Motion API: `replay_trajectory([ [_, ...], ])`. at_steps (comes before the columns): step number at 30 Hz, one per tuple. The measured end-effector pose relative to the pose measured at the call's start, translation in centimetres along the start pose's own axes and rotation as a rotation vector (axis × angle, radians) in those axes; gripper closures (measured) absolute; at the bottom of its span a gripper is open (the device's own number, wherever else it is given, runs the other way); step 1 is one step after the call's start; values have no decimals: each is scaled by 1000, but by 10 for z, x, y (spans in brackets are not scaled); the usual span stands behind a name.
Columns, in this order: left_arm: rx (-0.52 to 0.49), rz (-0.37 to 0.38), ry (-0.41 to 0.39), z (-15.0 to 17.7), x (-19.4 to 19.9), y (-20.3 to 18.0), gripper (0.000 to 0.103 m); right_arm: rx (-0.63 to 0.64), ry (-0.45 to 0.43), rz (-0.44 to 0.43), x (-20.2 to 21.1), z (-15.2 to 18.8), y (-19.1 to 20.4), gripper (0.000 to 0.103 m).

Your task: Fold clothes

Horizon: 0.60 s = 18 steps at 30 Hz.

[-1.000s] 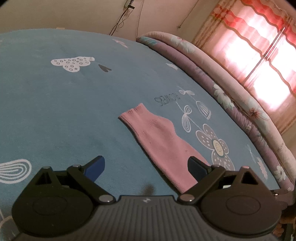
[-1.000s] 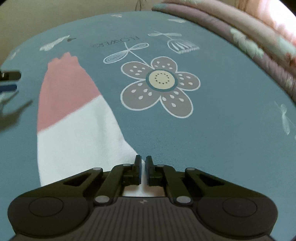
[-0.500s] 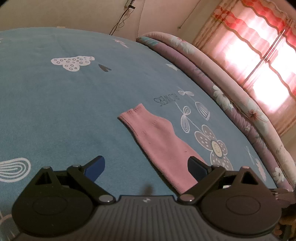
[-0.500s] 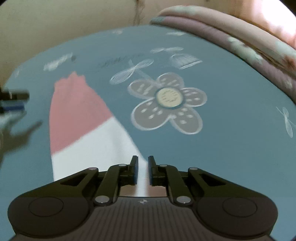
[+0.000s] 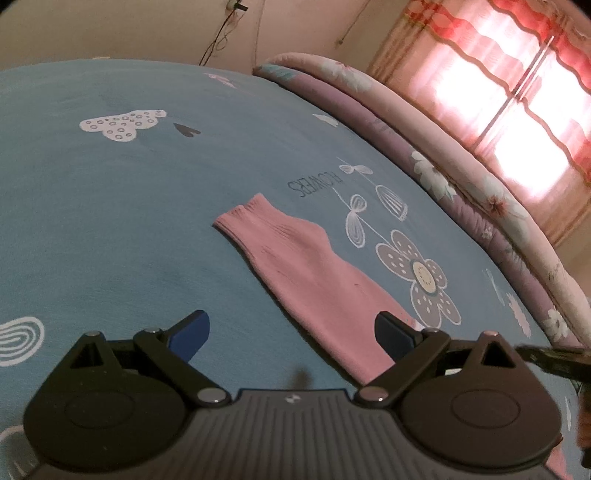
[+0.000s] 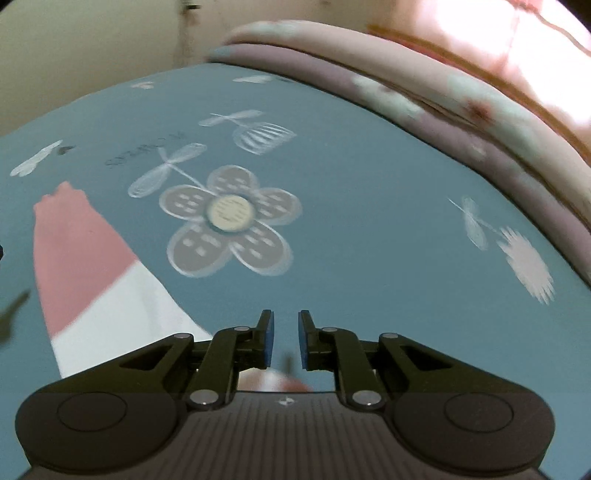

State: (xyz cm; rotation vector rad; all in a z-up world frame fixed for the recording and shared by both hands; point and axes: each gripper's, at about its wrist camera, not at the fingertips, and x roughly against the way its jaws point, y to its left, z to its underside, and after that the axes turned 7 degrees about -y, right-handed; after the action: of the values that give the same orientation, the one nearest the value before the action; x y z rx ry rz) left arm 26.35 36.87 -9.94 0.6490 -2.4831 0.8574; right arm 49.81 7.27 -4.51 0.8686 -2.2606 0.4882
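A pink and white garment (image 5: 314, 280) lies flat on the blue bedsheet (image 5: 110, 221), just beside the big printed flower (image 5: 424, 277), its pink ribbed end pointing away from both tools. The left gripper (image 5: 291, 332) is spread wide and holds nothing, its right finger over the garment's near part. The right gripper (image 6: 283, 339) is slightly parted and empty, with the garment's white part (image 6: 122, 317) to its left.

A wide bed (image 5: 110, 221) filled the room, its blue sheet printed with clouds and a grey flower (image 5: 421, 275). Along its far right edge lay a rolled floral quilt (image 5: 443, 155). Beyond it, pink-and-red curtains (image 5: 498, 85) glowed with daylight. A cable (image 5: 218, 37) hung down the pale wall (image 5: 110, 26).
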Motion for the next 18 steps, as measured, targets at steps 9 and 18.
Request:
replay_trajectory([
  [9, -38, -8, 9, 4, -2, -10, 7, -116, 117, 82, -31, 46, -32, 93],
  [18, -58, -11, 20, 8, -6, -14, 7, -237, -18, 61, -9, 42, -58, 92],
])
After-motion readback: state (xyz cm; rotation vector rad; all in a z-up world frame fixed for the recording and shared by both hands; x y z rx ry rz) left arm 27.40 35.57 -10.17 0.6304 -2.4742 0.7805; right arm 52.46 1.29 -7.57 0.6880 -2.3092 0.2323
